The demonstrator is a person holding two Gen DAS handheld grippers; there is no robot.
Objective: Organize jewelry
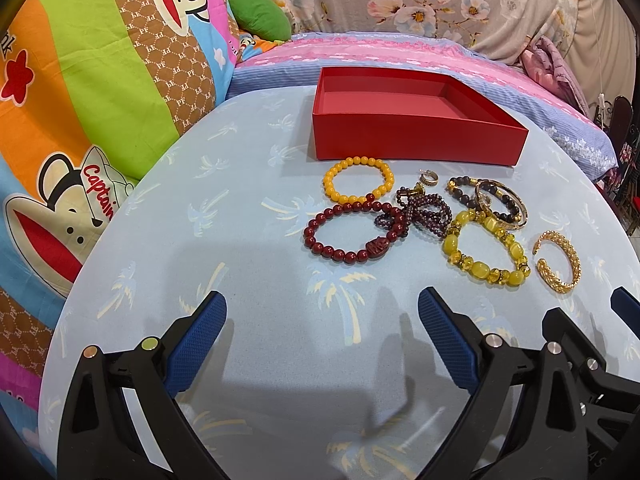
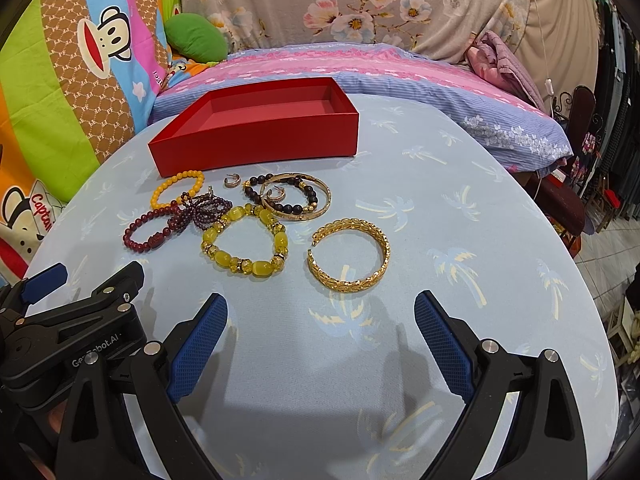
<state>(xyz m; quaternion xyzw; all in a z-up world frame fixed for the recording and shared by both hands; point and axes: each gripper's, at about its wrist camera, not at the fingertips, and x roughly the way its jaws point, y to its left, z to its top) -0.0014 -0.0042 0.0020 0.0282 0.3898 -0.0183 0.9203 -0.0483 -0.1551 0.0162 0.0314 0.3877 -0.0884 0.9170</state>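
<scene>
An empty red box (image 1: 416, 136) (image 2: 256, 136) stands on the pale blue palm-print table. In front of it lie bracelets: orange beads (image 1: 358, 181) (image 2: 178, 189), dark red beads (image 1: 352, 236) (image 2: 154, 230), a purple bead strand (image 1: 420, 212) (image 2: 204, 208), yellow stones (image 1: 486, 250) (image 2: 246, 246), black beads with gold bangles (image 1: 492, 200) (image 2: 298, 198), a gold open cuff (image 1: 560, 262) (image 2: 350, 256), and small hoop earrings (image 1: 427, 179) (image 2: 232, 181). My left gripper (image 1: 322, 312) is open and empty, short of the dark red beads. My right gripper (image 2: 320, 312) is open and empty, just short of the gold cuff.
The table (image 1: 248, 240) (image 2: 460, 216) is round with edges curving off left and right. A bed with cartoon-print pillows (image 1: 100, 80), a green cushion (image 2: 196, 38) and a floral blanket (image 2: 360, 0) lies behind. The right gripper's body shows at the left wrist view's lower right (image 1: 580, 360).
</scene>
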